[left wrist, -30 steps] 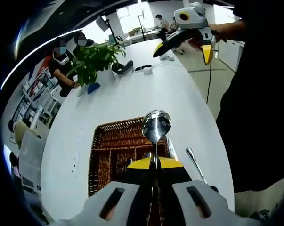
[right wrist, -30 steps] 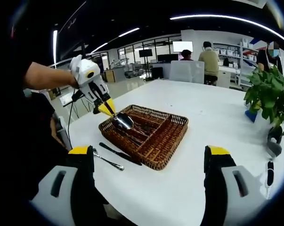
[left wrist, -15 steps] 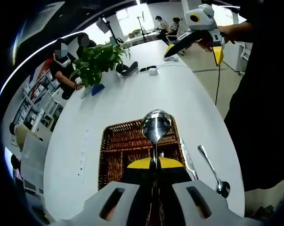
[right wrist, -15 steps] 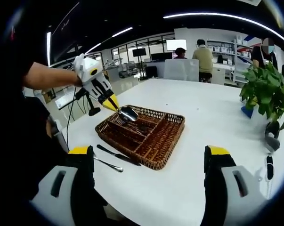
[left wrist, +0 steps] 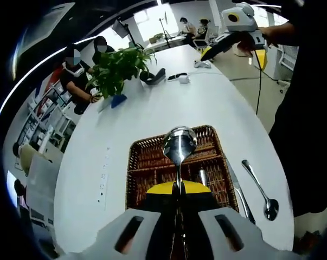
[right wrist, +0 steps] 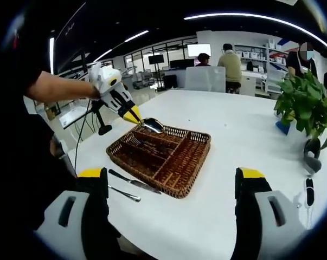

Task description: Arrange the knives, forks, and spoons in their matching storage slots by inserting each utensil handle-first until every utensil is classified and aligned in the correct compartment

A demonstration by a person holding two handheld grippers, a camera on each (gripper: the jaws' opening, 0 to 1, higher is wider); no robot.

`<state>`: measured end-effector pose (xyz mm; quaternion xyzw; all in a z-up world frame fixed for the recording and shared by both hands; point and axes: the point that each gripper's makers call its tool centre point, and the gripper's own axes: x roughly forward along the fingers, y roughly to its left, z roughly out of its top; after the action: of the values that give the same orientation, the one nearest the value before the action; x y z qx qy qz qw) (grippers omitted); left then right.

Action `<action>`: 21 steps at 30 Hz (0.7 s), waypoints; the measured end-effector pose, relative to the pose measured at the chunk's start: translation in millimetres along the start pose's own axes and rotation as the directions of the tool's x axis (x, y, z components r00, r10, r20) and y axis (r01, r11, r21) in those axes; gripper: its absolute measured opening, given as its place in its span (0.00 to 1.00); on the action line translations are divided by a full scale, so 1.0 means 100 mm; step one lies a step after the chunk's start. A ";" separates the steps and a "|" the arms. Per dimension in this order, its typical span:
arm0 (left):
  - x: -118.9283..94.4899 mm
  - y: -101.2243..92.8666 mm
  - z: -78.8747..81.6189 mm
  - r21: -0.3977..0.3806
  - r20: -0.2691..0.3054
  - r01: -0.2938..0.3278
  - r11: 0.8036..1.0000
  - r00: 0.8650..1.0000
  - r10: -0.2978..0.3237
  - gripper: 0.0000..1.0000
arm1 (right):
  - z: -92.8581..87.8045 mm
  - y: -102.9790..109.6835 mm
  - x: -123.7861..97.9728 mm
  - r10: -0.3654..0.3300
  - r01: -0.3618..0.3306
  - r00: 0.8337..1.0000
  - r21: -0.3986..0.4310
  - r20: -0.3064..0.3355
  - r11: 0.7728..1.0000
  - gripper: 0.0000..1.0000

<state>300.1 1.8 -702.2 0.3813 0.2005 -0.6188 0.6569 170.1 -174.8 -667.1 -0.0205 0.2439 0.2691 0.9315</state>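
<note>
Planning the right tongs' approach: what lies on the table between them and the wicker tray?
In the right gripper view, a knife and spoon lie between the right tongs and tray.

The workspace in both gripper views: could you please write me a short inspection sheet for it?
Surface: white table.
Job's things: wicker tray with dividers; spoon held above it, bowl forward; knife and second spoon on the table beside the tray.
Clutter: potted plant; small dark devices at the far end.
Grippers: left gripper shut on the spoon; right gripper open, holding nothing.
Cables: one hanging from the right gripper.
Surroundings: office, people seated, shelves.
</note>
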 end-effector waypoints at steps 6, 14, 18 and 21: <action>0.05 0.18 -0.05 0.008 0.008 -0.002 1.000 1.000 0.002 0.01 | 0.01 -0.01 0.01 -0.022 0.022 1.000 0.018 -0.005 1.000 1.00; 0.05 0.52 -0.12 -0.017 0.033 -0.043 0.999 0.998 0.044 0.01 | 0.00 -0.02 0.03 -0.053 0.054 0.998 0.039 -0.024 0.998 1.00; 0.02 0.70 -0.17 -0.025 0.038 -0.052 0.998 0.998 0.053 0.01 | 0.00 -0.03 0.05 -0.063 0.064 0.997 0.045 -0.036 0.997 1.00; 0.01 0.83 -0.20 -0.026 0.042 -0.059 0.998 0.997 0.060 0.01 | 0.02 -0.02 0.07 -0.065 0.067 0.997 0.047 -0.040 0.997 1.00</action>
<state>384.9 11.9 -694.3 0.3654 0.1825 -0.6045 0.6839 177.6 -172.8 -669.3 -0.0111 0.2673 0.2317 0.9353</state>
